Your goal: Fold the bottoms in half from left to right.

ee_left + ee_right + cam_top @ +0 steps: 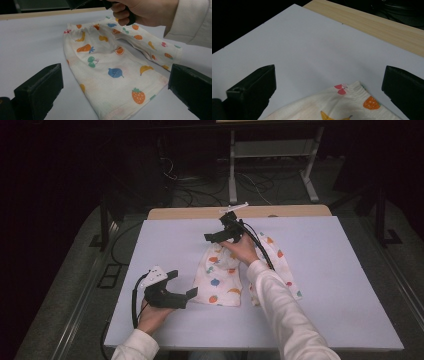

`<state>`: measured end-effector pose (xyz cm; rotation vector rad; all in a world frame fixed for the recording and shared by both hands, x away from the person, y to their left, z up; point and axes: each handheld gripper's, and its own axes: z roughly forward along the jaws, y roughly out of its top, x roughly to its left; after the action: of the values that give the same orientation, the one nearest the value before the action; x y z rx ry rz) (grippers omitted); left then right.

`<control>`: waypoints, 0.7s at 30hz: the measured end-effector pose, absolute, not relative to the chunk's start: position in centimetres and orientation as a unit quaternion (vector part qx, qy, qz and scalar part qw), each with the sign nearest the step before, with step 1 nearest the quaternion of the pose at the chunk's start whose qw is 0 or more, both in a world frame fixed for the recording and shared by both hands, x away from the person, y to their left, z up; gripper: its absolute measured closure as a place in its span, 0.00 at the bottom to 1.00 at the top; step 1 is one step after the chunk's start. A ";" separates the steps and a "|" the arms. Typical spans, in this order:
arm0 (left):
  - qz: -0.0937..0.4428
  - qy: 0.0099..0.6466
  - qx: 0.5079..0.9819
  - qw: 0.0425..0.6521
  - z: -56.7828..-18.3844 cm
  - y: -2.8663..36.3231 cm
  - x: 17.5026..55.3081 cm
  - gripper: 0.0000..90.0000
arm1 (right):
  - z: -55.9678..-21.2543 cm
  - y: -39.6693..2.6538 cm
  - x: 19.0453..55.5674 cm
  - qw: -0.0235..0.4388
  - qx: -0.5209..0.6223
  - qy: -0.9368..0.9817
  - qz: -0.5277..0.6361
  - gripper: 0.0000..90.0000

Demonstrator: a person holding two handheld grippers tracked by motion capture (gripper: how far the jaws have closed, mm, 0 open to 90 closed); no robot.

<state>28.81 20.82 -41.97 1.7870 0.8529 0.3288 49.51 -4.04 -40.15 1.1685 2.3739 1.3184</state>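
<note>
White cotton, fruit-printed children's shorts (pixel 112 72) lie flat ahead of our left gripper (pixel 181 284) and just beneath our right gripper (pixel 218 237), both wide open and empty; we judge them light and limp, best pinched at the elastic waistband (pixel 359 90).

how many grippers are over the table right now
2. The left gripper hovers by the fruit-print shorts' near hem; the right gripper is over their far waistband.
</note>
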 end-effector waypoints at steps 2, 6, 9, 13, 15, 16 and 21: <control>0.138 0.358 0.751 0.537 -42.0 20.8 28.8 0.00 | -40.3 -3.9 49.7 0.094 0.394 0.800 0.442 0.00; 0.138 0.358 0.751 0.537 -42.0 20.8 28.8 0.00 | -40.8 -3.6 49.9 0.096 0.398 0.800 0.440 0.00; 0.138 0.358 0.751 0.537 -42.0 20.8 28.8 0.00 | -41.1 -3.3 50.1 0.096 0.399 0.802 0.434 0.00; 0.137 0.357 0.752 0.537 -42.0 20.8 28.8 0.00 | -41.4 -3.1 50.4 0.095 0.402 0.800 0.434 0.00; 0.137 0.357 0.752 0.537 -42.0 20.8 28.8 0.00 | -41.5 -3.0 50.6 0.095 0.404 0.800 0.433 0.00; 0.137 0.357 0.752 0.537 -42.0 20.8 28.8 0.00 | -41.6 -2.9 50.7 0.094 0.406 0.799 0.434 0.00; 0.137 0.357 0.752 0.537 -42.0 20.8 28.8 0.00 | -42.2 -2.7 51.1 0.093 0.407 0.799 0.432 0.00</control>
<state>28.79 20.79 -41.96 1.7902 0.8486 0.3264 51.07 -2.68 -42.16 1.2079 2.3724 1.2815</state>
